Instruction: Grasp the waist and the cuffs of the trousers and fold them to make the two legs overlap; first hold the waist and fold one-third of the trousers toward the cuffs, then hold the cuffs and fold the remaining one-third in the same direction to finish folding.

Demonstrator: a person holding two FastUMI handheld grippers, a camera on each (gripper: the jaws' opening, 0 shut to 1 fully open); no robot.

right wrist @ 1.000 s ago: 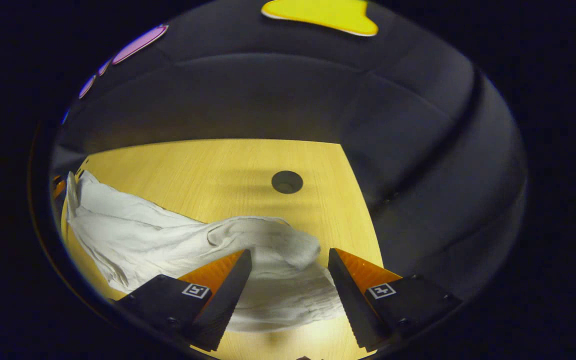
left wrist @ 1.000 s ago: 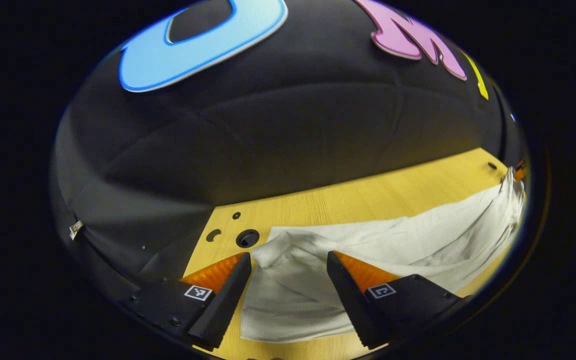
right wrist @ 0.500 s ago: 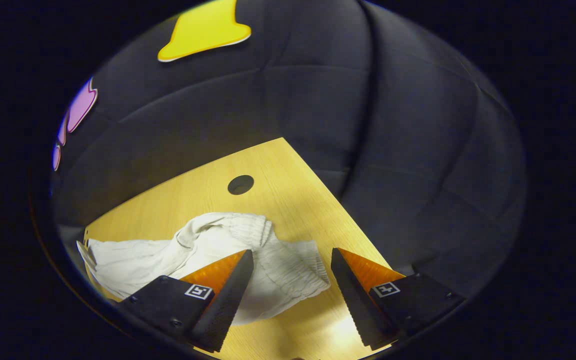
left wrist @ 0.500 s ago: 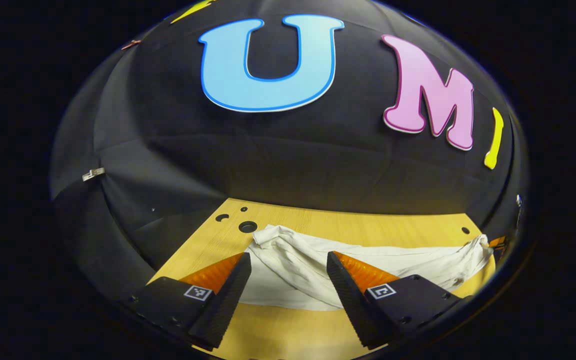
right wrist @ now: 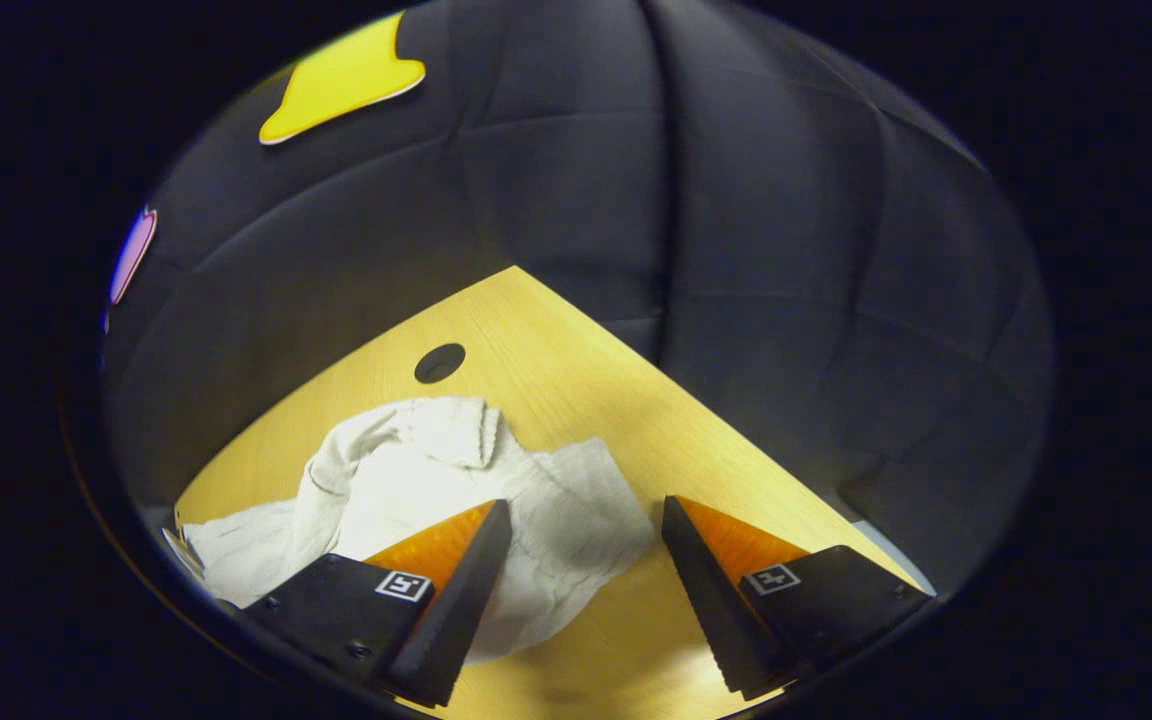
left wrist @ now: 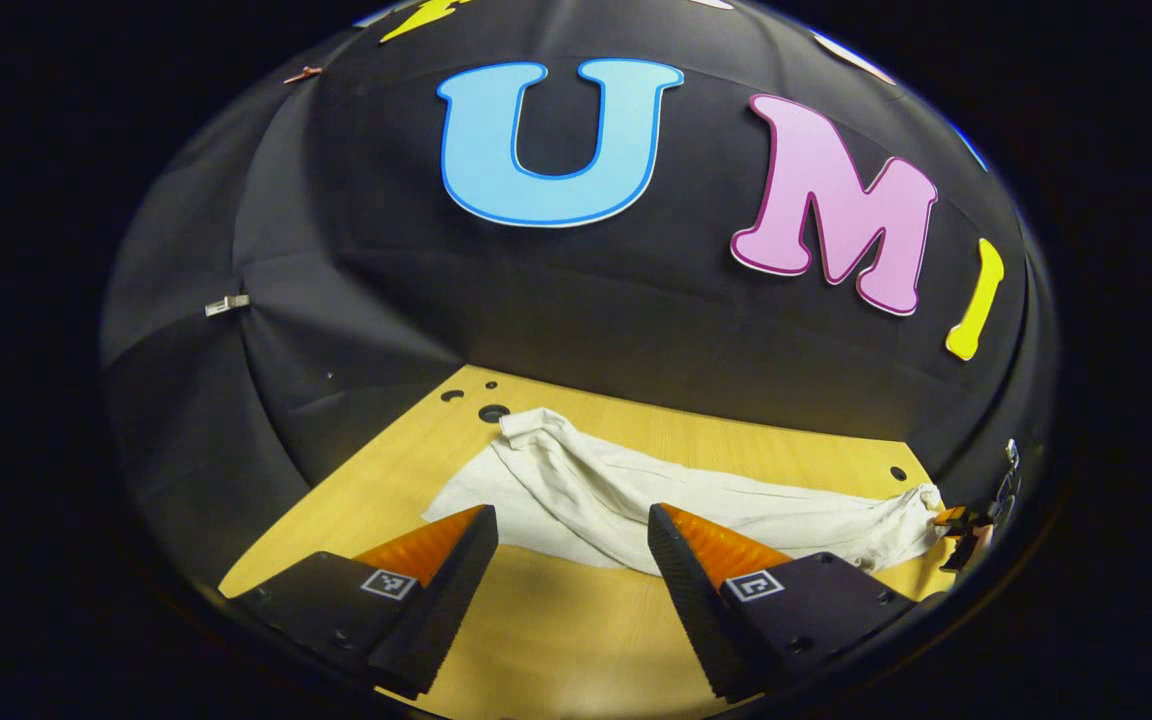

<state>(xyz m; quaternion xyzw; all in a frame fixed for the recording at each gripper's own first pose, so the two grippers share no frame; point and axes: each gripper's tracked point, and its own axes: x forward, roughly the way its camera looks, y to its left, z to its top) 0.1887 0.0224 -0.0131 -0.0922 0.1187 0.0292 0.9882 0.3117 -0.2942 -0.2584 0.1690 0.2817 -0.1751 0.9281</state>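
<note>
Both grippers hang above the worktop with their fingers spread apart and nothing between them. In the left gripper view the left gripper (left wrist: pixel 566 545) is over bare wood just short of the near edge of the crumpled off-white cloth trousers (left wrist: pixel 636 495), which lie flat on the pale yellow wooden worktop (left wrist: pixel 546 640) as one long rumpled band running from a bunched end near a few small round holes (left wrist: pixel 493 412) at the far left corner across to the far right edge. Another gripper (left wrist: pixel 966 520) shows small at that far right end, right beside the cloth; whether it touches cannot be told. In the right gripper view the right gripper (right wrist: pixel 586 540) hovers over the trousers' gathered, ribbed end (right wrist: pixel 456 470), heaped in loose folds near a round hole (right wrist: pixel 439 363) in the worktop (right wrist: pixel 636 640).
</note>
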